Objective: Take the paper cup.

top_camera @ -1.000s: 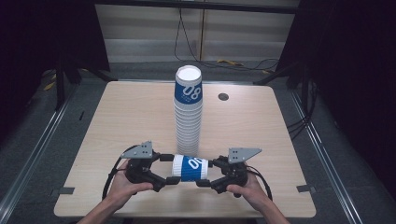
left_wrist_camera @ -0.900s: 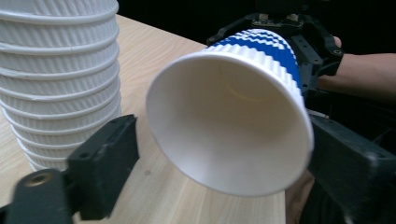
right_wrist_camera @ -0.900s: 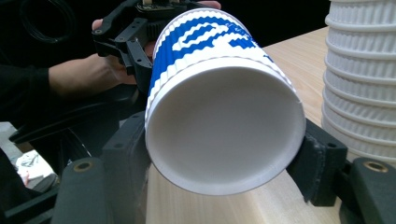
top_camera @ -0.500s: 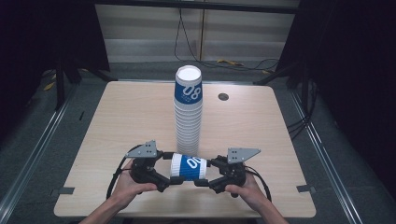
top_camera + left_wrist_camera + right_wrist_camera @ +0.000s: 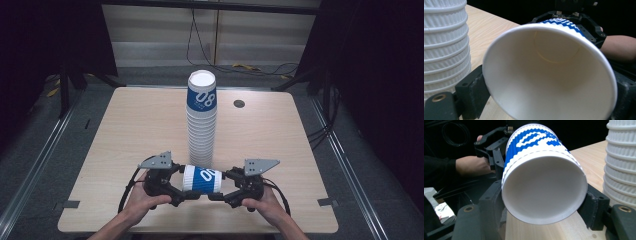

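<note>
Near the table's front edge, empty paper cup point(image 5: 201, 178) sideways, right gripper point(image 5: 229, 188) clenching its base, left gripper point(image 5: 176, 187) loosened around its rim

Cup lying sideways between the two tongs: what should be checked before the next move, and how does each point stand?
1. Right tongs clamped on the cup at its base end: ok.
2. Left tongs gripping the rim end: cannot tell. The jaws have just opened wide, then closed slightly, with the rim between them.
3. Cup undented: ok, the rim looks round in the left gripper view.
4. Gap between the cup and the stack of cups: cannot tell, they sit close.
5. Stack of cups upright on the table: ok.
</note>
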Available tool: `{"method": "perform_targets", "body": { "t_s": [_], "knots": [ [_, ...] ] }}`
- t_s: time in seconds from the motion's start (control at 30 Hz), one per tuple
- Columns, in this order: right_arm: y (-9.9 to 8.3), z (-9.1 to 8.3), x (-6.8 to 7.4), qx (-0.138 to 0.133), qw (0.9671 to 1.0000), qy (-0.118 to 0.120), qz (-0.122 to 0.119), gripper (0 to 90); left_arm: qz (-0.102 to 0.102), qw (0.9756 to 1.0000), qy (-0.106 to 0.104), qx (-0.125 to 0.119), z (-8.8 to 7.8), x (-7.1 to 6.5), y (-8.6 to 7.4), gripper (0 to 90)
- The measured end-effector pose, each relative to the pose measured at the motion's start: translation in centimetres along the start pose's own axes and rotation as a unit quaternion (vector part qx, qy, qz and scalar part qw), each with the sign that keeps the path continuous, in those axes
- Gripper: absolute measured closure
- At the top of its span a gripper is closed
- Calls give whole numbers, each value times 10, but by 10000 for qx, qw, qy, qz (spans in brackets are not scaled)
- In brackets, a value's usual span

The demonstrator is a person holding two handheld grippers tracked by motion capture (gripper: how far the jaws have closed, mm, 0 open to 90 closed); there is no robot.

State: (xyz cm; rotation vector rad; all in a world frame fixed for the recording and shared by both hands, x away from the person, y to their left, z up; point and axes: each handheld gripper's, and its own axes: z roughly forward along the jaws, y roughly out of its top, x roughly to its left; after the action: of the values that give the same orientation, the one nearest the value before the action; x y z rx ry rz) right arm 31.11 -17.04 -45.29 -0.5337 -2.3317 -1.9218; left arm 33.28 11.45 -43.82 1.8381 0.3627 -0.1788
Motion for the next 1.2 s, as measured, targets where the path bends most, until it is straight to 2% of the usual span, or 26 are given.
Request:
{"method": "perform_targets", "body": {
  "t_s": [0.1,0.27,0.3,0.4,0.5,0.7,0.83,0.9,1.0,1.03,1.07,1.1,1.2],
  "knots": [
    [-1,2,-2,74,9999,53,70,298,21,10000,-45,-39,-2,1,0,112],
    [-2,3,-2,126,9999,103,37,300,35,9999,-111,-112,-3,2,0,120],
    [-2,2,-2,122,9999,111,36,299,-27,9997,-142,-187,-3,2,0,119],
    [-2,2,-2,123,9998,122,53,299,-42,9997,-166,-200,-4,3,0,128],
    [-2,2,-1,150,9998,157,44,301,-39,9993,-294,-217,-7,4,1,149],
    [-2,2,-2,184,9996,199,56,300,26,9993,-309,-229,-9,3,2,167],
    [-2,3,-3,293,9991,227,180,280,80,9991,-318,-273,-9,2,3,187],
    [-3,4,-4,387,9986,206,302,274,84,9991,-333,-264,-7,2,2,188],
    [-2,6,-3,457,9985,145,256,265,77,9992,-286,-250,-8,3,2,188],
    [-2,7,-3,534,9981,107,280,222,73,9992,-291,-263,-9,2,3,188],
    [-2,7,-3,534,9981,107,280,222,73,9992,-291,-263,-9,2,3,187],
    [0,8,-3,689,9974,-44,210,197,86,9993,-251,-251,-11,2,3,187],
    [2,8,-2,688,9974,-106,181,190,67,9996,-129,-250,-15,3,3,186]
  ]
}}
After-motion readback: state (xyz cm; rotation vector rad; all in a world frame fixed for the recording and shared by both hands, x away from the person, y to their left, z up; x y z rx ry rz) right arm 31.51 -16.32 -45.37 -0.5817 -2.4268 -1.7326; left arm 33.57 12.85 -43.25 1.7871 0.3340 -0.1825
